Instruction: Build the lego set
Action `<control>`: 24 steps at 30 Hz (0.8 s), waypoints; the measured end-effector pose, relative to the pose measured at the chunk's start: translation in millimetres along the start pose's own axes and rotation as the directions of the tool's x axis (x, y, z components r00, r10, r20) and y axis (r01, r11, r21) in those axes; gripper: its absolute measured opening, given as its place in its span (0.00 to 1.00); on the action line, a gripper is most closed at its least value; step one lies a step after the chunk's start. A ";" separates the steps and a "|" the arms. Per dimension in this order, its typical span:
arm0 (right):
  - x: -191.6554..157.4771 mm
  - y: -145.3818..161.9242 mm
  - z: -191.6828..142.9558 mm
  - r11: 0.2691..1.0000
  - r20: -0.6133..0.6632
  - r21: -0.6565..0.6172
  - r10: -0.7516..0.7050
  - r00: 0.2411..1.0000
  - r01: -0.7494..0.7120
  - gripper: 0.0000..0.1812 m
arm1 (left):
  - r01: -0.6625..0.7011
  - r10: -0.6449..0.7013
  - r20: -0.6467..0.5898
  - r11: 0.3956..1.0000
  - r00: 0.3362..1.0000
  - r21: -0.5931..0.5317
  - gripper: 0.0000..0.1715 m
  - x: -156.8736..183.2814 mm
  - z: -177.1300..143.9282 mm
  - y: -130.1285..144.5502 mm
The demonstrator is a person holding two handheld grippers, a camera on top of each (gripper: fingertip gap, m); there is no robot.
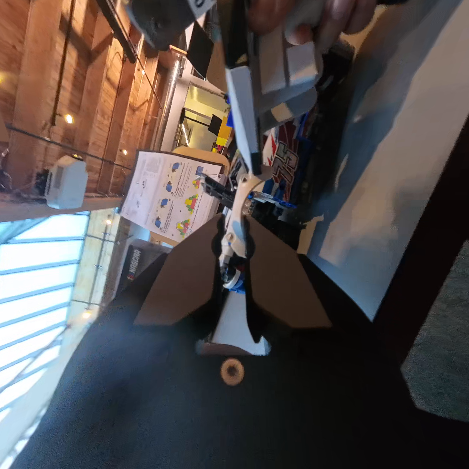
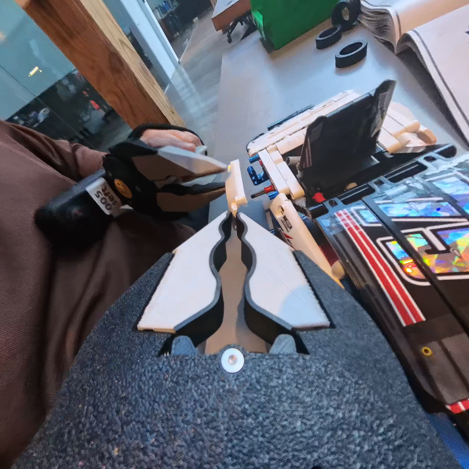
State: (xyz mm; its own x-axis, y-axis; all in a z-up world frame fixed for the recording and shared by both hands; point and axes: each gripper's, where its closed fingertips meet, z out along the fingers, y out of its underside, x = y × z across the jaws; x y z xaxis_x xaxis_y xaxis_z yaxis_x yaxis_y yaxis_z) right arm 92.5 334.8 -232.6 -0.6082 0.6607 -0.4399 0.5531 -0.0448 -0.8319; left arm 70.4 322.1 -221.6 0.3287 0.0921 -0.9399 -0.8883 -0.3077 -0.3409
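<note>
A white lego panel (image 2: 236, 186) is pinched from two sides beside the lego car (image 2: 380, 215).

In the left wrist view, much blurred and dim, the left gripper (image 1: 232, 241) is seen clamped on the white panel (image 1: 237, 228) at frame centre; the car is largely hidden behind the right gripper (image 1: 256, 162). In the right wrist view, the right gripper (image 2: 234, 215) is closed on the panel's lower tip at centre; the car, black with red stripes and white sides, is cut off at the right edge.

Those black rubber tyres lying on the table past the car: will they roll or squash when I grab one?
The three tyres lying flat probably won't roll; a fourth stands on edge and might. They look like hollow rubber rings, so a claw would likely squash them a little, gripping rather than slipping. Probably very light.
</note>
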 end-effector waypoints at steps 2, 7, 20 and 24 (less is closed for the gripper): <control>1.3 0.4 -1.0 0.999 -0.012 -0.008 -0.032 0.999 0.032 0.02 | 0.105 -0.105 -0.008 0.994 0.994 -0.029 0.11 -4.7 -6.1 4.1; 0.5 1.1 1.2 0.998 -0.013 0.003 -0.059 0.998 0.059 0.02 | 0.480 -0.502 -0.127 0.860 0.855 -0.173 0.35 7.6 -14.4 23.4; -5.0 -4.0 5.7 0.993 0.002 0.039 -0.112 0.994 0.111 0.02 | 0.759 -0.778 -0.287 0.619 0.558 -0.201 0.11 9.0 -9.0 23.7; -2.0 -3.7 6.5 0.994 -0.007 0.040 -0.097 0.995 0.098 0.02 | 0.789 -0.801 -0.302 0.583 0.517 -0.196 0.06 8.4 -9.8 23.5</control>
State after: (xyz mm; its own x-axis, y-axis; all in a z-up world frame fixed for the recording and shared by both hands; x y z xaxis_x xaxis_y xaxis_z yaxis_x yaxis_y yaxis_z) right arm 87.9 328.7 -230.8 -0.6552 0.6671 -0.3545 0.4681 -0.0098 -0.8836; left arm 55.4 306.4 -237.3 0.9782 0.0080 -0.2073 -0.1960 -0.2920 -0.9361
